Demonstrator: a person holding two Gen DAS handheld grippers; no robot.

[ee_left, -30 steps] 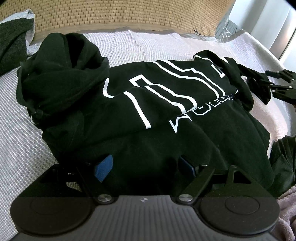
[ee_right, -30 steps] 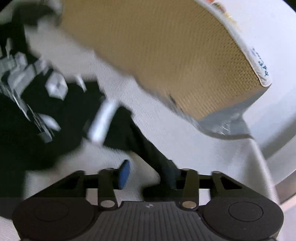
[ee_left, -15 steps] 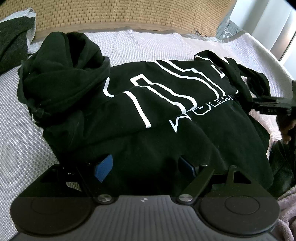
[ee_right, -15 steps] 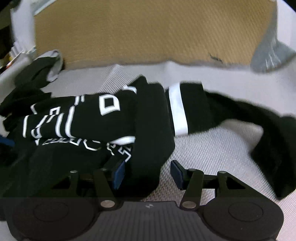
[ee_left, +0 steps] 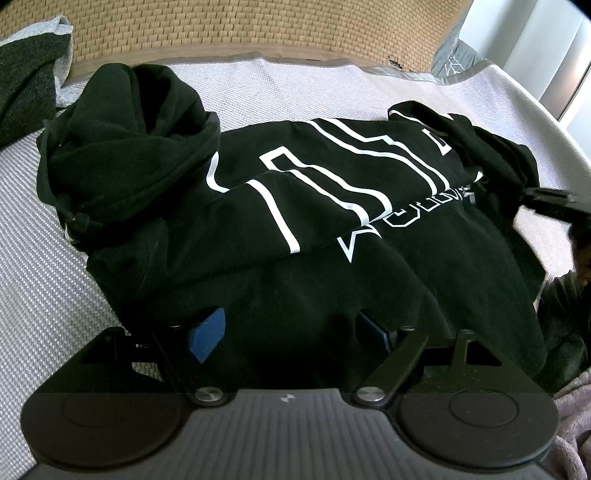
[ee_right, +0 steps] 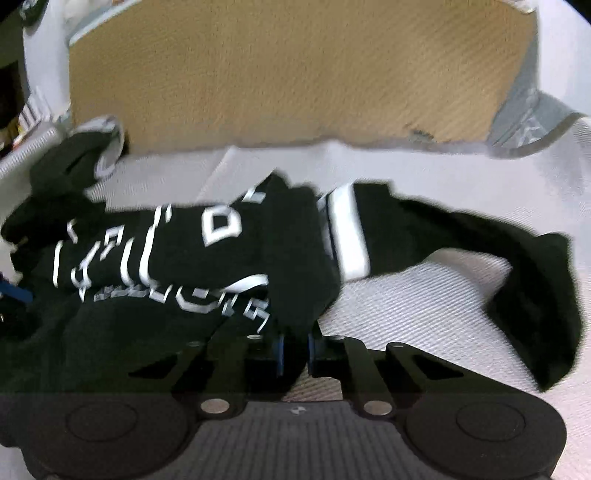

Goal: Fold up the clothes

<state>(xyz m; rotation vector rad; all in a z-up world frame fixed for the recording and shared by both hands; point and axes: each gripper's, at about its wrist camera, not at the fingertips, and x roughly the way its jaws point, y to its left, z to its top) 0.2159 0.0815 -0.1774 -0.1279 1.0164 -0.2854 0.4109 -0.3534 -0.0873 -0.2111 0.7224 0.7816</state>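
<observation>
Black hoodie (ee_left: pixel 314 221) with white lettering lies front-up on a pale woven bed cover (ee_left: pixel 44 295), hood (ee_left: pixel 122 147) bunched at its left end, straw mat headboard (ee_left: pixel 258 33) behind it. Partly folded: body looks doubled over, one sleeve (ee_right: pixel 498 251) with a white band trails off the hoodie's right side onto the cover.

Left gripper (ee_left: pixel 291 332): fingers spread wide, sitting at the hoodie's near hem, cloth between the blue pads but not pinched as far as the frame shows.

Right gripper (ee_right: pixel 295 350): fingers closing, almost pressed together, on a fold of black cloth at the hoodie's right edge, near where the sleeve leaves the body. Cloth sits between the pads; the grip looks thin.

Risks, as judgement:
- The right pinch may catch only one layer or only the edge lip. Lifting then peels the top layer and undoes the fold instead of carrying the sleeve over.
- The right view is motion-blurred, so the hand is moving while it closes. Cloth could slip out before the pads seat.
- The left fingers aren't holding anything. If the right hand pulls sideways, the whole hoodie may slide across the cover and the bunched hood drag with it.
- The trailing sleeve is long and limp. It could flop short or twist when swung over the hoodie, leaving a lump.
</observation>
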